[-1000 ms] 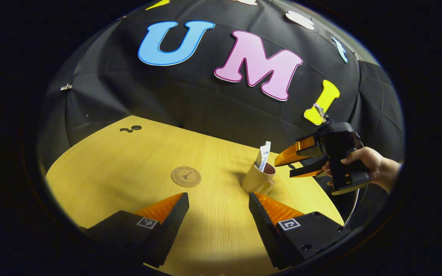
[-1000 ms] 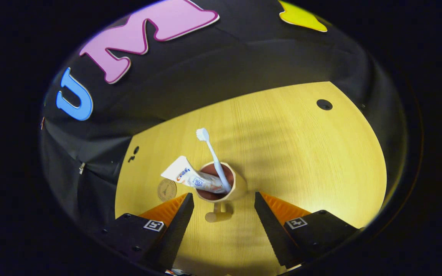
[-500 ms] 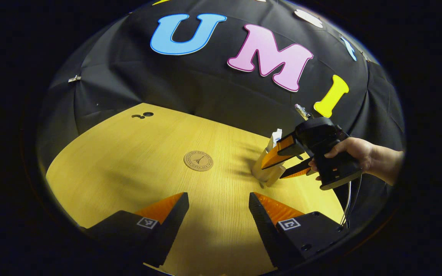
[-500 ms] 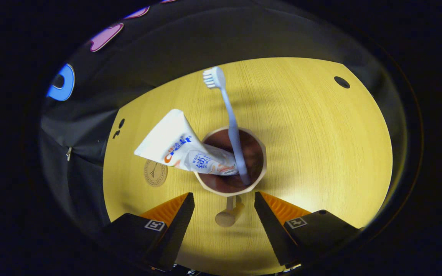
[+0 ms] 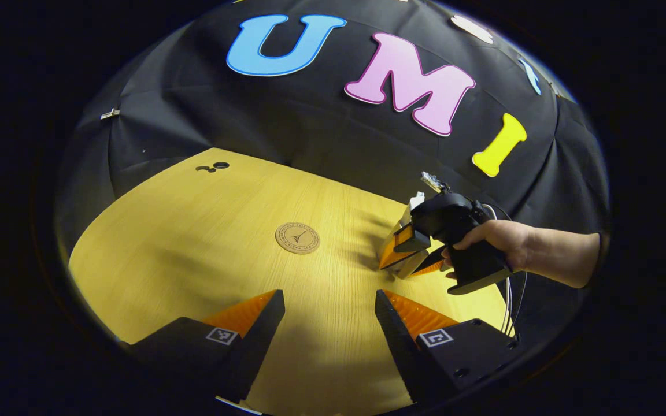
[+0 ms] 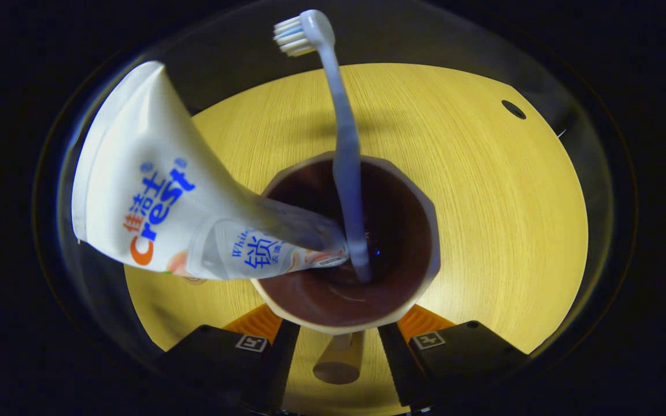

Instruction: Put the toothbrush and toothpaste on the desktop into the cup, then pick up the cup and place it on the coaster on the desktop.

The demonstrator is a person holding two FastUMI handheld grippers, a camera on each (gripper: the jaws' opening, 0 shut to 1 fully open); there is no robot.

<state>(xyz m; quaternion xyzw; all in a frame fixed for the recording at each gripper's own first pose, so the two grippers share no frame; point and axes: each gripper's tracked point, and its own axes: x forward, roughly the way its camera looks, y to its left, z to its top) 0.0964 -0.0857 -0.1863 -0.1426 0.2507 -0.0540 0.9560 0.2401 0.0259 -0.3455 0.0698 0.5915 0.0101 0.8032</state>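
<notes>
Around cup (image 6: 420, 231), right gripper (image 6: 339, 338) lowered.

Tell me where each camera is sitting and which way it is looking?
Left gripper view: rides the left claw, low over the table, looking across at the coaster; its own open fingers show at the bottom, and a hand holding the right claw farther off.
Right gripper view: rides the right claw, looking down into the cup with the toothbrush and toothpaste; its fingers flank the handle.
Both views share the table, the cup and the toothpaste.
</notes>
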